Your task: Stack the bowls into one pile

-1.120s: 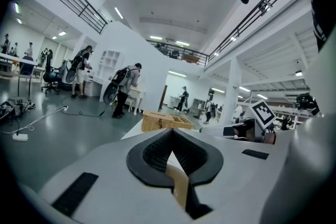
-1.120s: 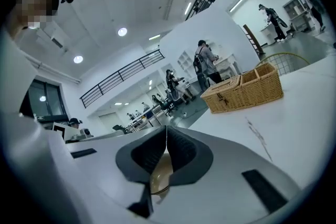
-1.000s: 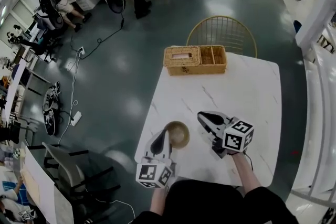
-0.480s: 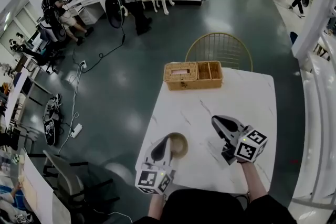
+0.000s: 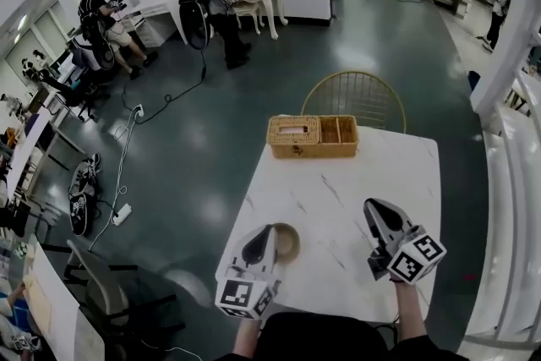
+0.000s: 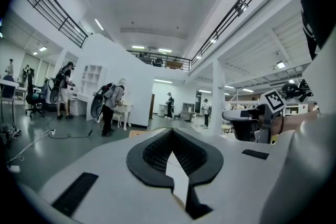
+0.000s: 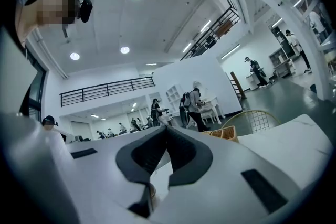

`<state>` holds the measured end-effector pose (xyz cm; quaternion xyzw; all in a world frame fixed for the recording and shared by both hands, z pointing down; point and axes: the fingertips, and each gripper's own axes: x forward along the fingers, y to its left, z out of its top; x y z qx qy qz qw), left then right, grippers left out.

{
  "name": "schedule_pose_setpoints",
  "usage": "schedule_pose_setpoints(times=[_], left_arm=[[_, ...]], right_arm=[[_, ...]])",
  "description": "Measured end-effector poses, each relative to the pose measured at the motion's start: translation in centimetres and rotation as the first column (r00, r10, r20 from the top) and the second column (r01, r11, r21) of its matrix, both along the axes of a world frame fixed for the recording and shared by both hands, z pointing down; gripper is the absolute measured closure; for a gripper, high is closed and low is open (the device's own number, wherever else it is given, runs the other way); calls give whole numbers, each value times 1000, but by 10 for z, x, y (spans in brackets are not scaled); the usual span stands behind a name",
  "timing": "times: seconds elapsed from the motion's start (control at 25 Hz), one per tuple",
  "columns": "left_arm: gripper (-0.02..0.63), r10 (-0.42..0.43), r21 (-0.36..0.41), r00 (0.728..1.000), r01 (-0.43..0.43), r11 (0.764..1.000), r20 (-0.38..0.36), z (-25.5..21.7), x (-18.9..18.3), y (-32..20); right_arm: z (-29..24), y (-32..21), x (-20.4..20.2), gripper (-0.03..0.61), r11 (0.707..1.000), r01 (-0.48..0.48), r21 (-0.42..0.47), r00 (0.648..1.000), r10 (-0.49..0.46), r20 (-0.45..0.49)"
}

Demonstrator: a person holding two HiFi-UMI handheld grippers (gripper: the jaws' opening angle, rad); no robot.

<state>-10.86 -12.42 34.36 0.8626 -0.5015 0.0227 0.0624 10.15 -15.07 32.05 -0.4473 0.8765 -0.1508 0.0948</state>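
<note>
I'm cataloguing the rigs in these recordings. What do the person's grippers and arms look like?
The left gripper and right gripper are alike: smooth white shells tapering to a point, black ribbed pads lining the jaws, small black rectangular insets on top. Behind each sits a white cube with black square markers. The person wears a dark short-sleeved top.
</note>
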Motion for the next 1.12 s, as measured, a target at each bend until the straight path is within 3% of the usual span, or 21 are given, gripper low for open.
schedule_pose_setpoints(times=[0.52,1.12], left_arm=[[600,-3,36,1000,2,999,19,-12,6,4],[600,-14,28,1000,14,1000,21,-10,9,19]], right_arm=[[-5,18,32,565,992,-105,66,991,110,-78],[-3,34,37,565,990,-114,77,989,121,-88]])
